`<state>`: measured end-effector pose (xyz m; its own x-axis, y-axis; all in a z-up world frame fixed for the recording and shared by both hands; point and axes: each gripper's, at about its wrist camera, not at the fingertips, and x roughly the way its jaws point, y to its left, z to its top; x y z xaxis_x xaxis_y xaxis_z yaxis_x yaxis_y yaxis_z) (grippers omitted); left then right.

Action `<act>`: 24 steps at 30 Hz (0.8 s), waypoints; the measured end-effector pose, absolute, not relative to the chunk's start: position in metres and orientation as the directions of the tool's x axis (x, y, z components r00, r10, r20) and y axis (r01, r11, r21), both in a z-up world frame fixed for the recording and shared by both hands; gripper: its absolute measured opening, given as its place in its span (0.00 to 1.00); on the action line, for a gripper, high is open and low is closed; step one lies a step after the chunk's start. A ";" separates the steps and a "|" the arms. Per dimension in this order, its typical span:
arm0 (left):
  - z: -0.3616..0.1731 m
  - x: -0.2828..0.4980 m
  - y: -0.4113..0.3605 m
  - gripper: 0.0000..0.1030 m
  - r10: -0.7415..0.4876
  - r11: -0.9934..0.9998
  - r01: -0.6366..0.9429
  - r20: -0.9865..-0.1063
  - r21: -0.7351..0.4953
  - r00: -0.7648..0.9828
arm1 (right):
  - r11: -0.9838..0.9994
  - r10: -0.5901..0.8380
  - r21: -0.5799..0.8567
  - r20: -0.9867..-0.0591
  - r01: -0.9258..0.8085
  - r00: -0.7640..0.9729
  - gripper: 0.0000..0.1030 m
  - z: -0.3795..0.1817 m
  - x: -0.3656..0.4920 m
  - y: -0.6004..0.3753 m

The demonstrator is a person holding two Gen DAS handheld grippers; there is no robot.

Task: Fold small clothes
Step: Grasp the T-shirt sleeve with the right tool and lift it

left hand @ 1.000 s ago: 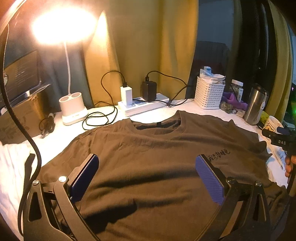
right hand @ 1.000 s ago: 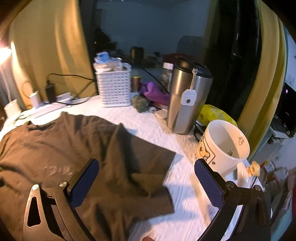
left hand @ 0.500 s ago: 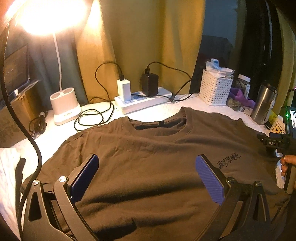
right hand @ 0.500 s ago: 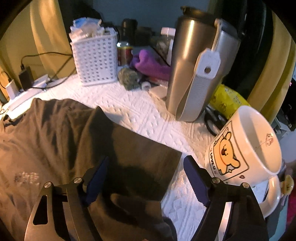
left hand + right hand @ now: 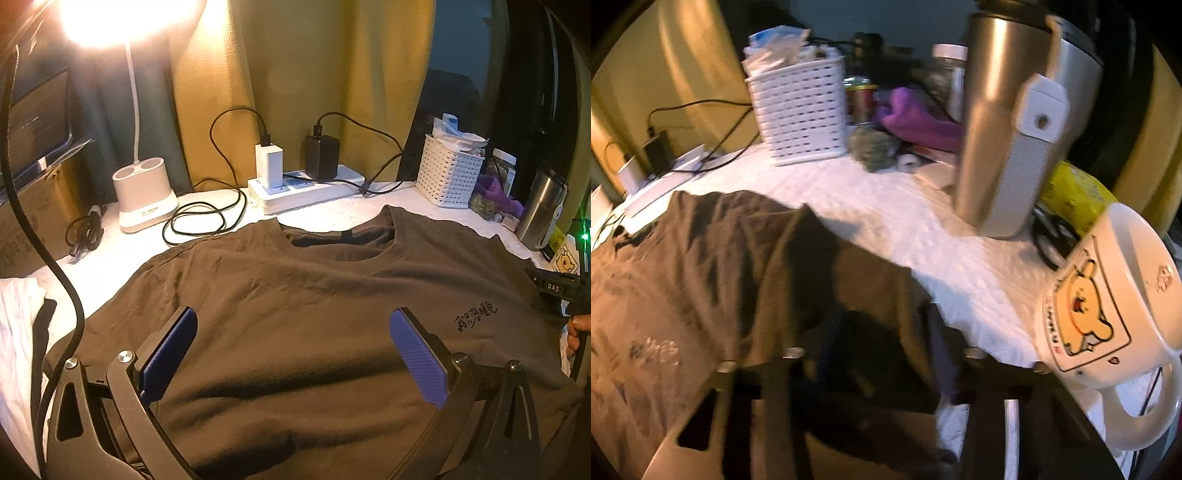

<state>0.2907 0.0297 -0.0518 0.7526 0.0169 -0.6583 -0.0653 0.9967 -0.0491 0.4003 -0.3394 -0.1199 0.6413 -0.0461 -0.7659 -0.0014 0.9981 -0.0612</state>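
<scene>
The brown T-shirt [image 5: 314, 314] lay spread flat on the white-covered bench [image 5: 886, 221], collar toward the curtain. The left claw [image 5: 293, 350] hung above its chest area, tilted down, jaws spread wide with nothing between them. The right claw [image 5: 879, 332] was pitched steeply down over the shirt's sleeve [image 5: 857, 288], its jaws closing with the sleeve cloth between them; blur hid whether the pads pressed it. A hand [image 5: 576, 332] gripped that tool at the shirt's far side. Just beside the right claw stood a bear mug [image 5: 1108, 314], with a steel tumbler [image 5: 1015, 129] beyond it and a white basket [image 5: 801, 118] farther off. Ahead of the left claw sat a power strip [image 5: 306, 188] and lit lamp [image 5: 144, 199].
</scene>
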 end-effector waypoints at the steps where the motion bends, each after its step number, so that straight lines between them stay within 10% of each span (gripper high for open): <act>1: -0.051 0.290 0.030 1.00 0.016 0.997 -0.065 -0.657 -0.050 0.754 | 0.998 -0.037 -0.059 -0.767 -0.013 0.641 0.27 -0.120 0.400 -0.337; 5: -0.047 0.285 0.032 1.00 0.017 0.997 -0.063 -0.647 -0.049 0.763 | 0.998 -0.031 -0.060 -0.768 -0.024 0.640 0.11 -0.117 0.398 -0.334; 24: -0.035 0.263 0.068 1.00 0.037 0.993 -0.098 -0.620 -0.065 0.784 | 0.997 -0.042 -0.074 -0.654 -0.008 0.755 0.09 -0.038 0.363 -0.320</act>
